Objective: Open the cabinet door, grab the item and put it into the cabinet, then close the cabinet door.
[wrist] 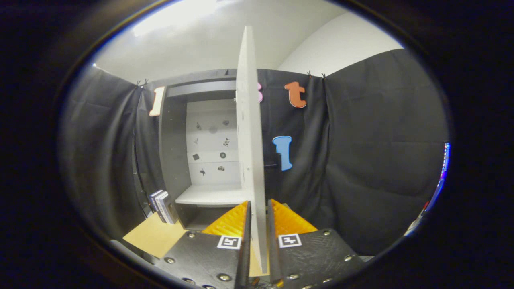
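While the cabinet door point(249, 132) stands swung wide, seen edge-on as a tall pale panel rising straight ahead of the camera, the cabinet point(173, 152) sits behind it, against the black cloth wall point(381, 152)

Cabinet: dark carcass, open front. Pale back panel point(211, 140) dotted with small dark marks. One white shelf point(209, 196) low inside, a dark compartment under it. Nothing visible lying on the shelf

Door: lower edge runs down between the two fingers of the tool point(259, 218). Fingers nearly closed, one on each face of the panel, looking to pinch the door's edge. Each finger carries a ribbed pad point(231, 220) and a square black-and-white marker point(229, 242) on the plate behind it

Surface point(150, 237): tan, showing to the left of the tool, in front of the cabinet's left side

Item: a small group of boxes point(162, 206), dark with pale faces, standing upright on the surface just beside the cabinet's lower left corner, outside the cabinet. Well left of the fingers, apart from them. Cannot tell how many boxes exactly
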{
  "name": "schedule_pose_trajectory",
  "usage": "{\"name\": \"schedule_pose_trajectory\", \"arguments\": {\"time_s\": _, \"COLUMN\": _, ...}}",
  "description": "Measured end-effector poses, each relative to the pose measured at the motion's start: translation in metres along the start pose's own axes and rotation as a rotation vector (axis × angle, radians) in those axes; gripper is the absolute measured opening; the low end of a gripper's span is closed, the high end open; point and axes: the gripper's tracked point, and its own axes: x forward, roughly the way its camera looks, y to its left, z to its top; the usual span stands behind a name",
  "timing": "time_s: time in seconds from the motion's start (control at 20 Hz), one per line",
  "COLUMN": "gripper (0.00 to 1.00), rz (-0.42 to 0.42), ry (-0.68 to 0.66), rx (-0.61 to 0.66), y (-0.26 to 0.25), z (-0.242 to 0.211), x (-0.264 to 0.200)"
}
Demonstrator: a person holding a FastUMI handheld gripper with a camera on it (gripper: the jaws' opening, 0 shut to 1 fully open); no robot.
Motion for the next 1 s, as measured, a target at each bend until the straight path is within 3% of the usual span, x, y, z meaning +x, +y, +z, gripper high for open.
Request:
{"name": "schedule_pose_trajectory", "arguments": {"time_s": 0.1, "gripper": 0.27, "rz": 0.016, "ry": 0.005, "rx": 0.008, "y": 0.026, "z": -0.005, "x": -0.007}}
{"name": "schedule_pose_trajectory", "arguments": {"time_s": 0.35, "gripper": 0.72, "rz": 0.060, "ry": 0.028, "rx": -0.008, "y": 0.089, "z": -0.035, "x": -0.003}}
{"name": "schedule_pose_trajectory", "arguments": {"time_s": 0.4, "gripper": 0.74, "rz": 0.073, "ry": 0.036, "rx": -0.014, "y": 0.102, "z": -0.042, "x": 0.001}}
{"name": "schedule_pose_trajectory", "arguments": {"time_s": 0.55, "gripper": 0.91, "rz": 0.117, "ry": 0.037, "rx": -0.013, "y": 0.136, "z": -0.058, "x": 0.012}}
{"name": "schedule_pose_trajectory", "arguments": {"time_s": 0.65, "gripper": 0.95, "rz": 0.134, "ry": 0.067, "rx": -0.016, "y": 0.157, "z": -0.083, "x": 0.025}}
{"name": "schedule_pose_trajectory", "arguments": {"time_s": 1.0, "gripper": 0.95, "rz": 0.161, "ry": 0.181, "rx": 0.019, "y": 0.198, "z": -0.184, "x": 0.088}}
